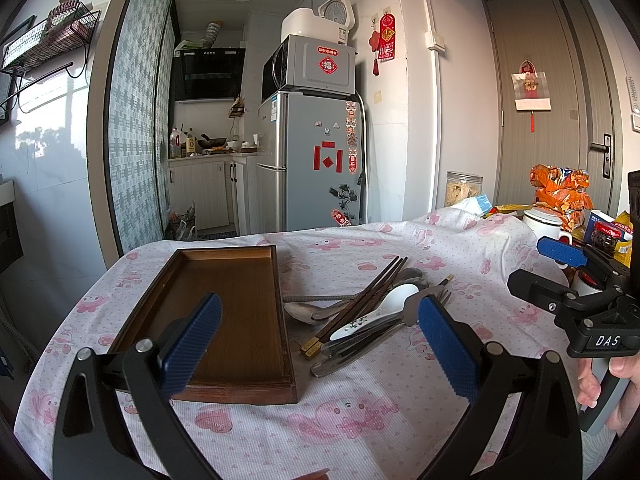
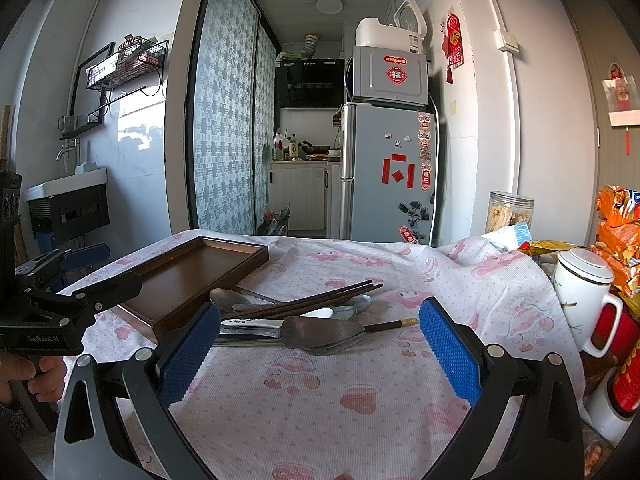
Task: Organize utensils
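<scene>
An empty brown wooden tray [image 1: 232, 300] [image 2: 188, 276] lies on the pink-patterned tablecloth. Right of it sits a pile of utensils: dark chopsticks [image 1: 362, 300] [image 2: 312, 302], a white ceramic spoon [image 1: 386, 304] [image 2: 276, 323], metal spoons [image 1: 308, 312] [image 2: 224, 300] and a fork [image 1: 438, 294] [image 2: 340, 344]. My left gripper [image 1: 320, 344] [image 2: 96, 272] is open, one finger over the tray and the other by the fork. My right gripper [image 2: 320, 352] [image 1: 548, 270] is open too, hovering just short of the pile. Neither holds anything.
A lidded white mug [image 2: 580, 292] [image 1: 544, 220], orange snack packets [image 1: 560, 192], a red-lidded jar [image 1: 606, 236] and a clear jar [image 2: 508, 212] crowd the table's right end. A fridge [image 1: 316, 160] stands beyond the far edge. A hand [image 1: 600, 384] grips the right handle.
</scene>
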Demonstrator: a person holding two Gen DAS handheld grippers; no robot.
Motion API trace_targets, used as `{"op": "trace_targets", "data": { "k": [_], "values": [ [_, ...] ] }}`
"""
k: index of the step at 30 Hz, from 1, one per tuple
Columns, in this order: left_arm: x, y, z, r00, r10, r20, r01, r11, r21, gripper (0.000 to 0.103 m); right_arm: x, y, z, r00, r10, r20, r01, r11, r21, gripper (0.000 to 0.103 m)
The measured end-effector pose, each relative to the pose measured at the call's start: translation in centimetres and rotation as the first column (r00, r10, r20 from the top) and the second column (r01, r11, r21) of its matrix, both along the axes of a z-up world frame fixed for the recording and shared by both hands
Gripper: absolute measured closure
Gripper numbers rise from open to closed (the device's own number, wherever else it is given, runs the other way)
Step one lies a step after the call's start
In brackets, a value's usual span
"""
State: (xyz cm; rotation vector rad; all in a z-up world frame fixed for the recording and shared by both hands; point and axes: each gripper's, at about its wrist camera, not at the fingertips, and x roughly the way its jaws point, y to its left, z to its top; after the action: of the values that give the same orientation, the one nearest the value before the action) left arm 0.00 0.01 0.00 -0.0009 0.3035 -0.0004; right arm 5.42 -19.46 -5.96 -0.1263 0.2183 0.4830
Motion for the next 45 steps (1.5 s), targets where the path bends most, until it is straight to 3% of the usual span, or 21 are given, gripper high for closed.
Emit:
{"op": "trace_targets", "data": {
  "k": [23, 26, 30, 34, 38, 39, 40, 42, 44, 45],
  "values": [
    [0.1, 0.0, 0.0, 1.0, -0.006, -0.005, 0.006, 1.0, -0.009, 0.003, 0.3, -0.2, 0.0, 1.0, -0.011, -0.002, 0.011, 1.0, 0.0, 0.003],
    [0.3, 0.0, 0.1, 0.999, -0.028, -0.022, 0.028, 1.0, -0.015, 0.003, 0.9, -0.4, -0.1, 0.999, -0.007, -0.033, 0.007, 1.0, 0.002, 0.003],
    [1.3, -0.2, -0.4, 0.988, -0.122, -0.096, 0.12, 0.992, -0.027, 0.003, 2.2, -2.1, 0.0, 0.995, 0.033, -0.097, -0.027, 0.998, 0.056, 0.003],
    [2.7, -0.2, -1.2, 0.958, -0.215, -0.188, 0.214, 0.977, -0.029, 0.003, 4.8, -4.1, 1.3, 0.973, 0.065, -0.222, -0.064, 0.998, 0.012, 0.005],
    [4.4, -0.9, -2.1, 0.922, -0.258, -0.289, 0.287, 0.956, 0.062, 0.003, 8.2, -4.0, 1.6, 0.915, 0.137, -0.38, -0.151, 0.988, -0.007, 0.023],
    [4.7, -1.2, -2.3, 0.912, -0.272, -0.308, 0.312, 0.946, 0.089, 0.005, 9.4, -3.7, 1.5, 0.89, 0.156, -0.429, -0.173, 0.985, -0.001, 0.027],
    [5.1, -1.7, -2.5, 0.9, -0.291, -0.325, 0.344, 0.932, 0.116, 0.019, 10.5, -3.4, 1.4, 0.867, 0.182, -0.464, -0.198, 0.98, 0.015, 0.034],
    [6.0, -2.1, -3.1, 0.872, -0.317, -0.372, 0.388, 0.912, 0.133, 0.032, 12.3, -2.3, 0.8, 0.824, 0.214, -0.525, -0.251, 0.968, 0.0, 0.035],
    [7.6, -2.5, -3.7, 0.831, -0.35, -0.432, 0.434, 0.894, 0.111, 0.032, 13.7, -0.9, 0.1, 0.814, 0.21, -0.541, -0.296, 0.952, -0.076, 0.045],
    [8.2, -2.7, -3.9, 0.825, -0.355, -0.44, 0.448, 0.885, 0.125, 0.033, 14.1, -0.2, -0.2, 0.82, 0.193, -0.54, -0.308, 0.942, -0.131, 0.049]
  ]
}}
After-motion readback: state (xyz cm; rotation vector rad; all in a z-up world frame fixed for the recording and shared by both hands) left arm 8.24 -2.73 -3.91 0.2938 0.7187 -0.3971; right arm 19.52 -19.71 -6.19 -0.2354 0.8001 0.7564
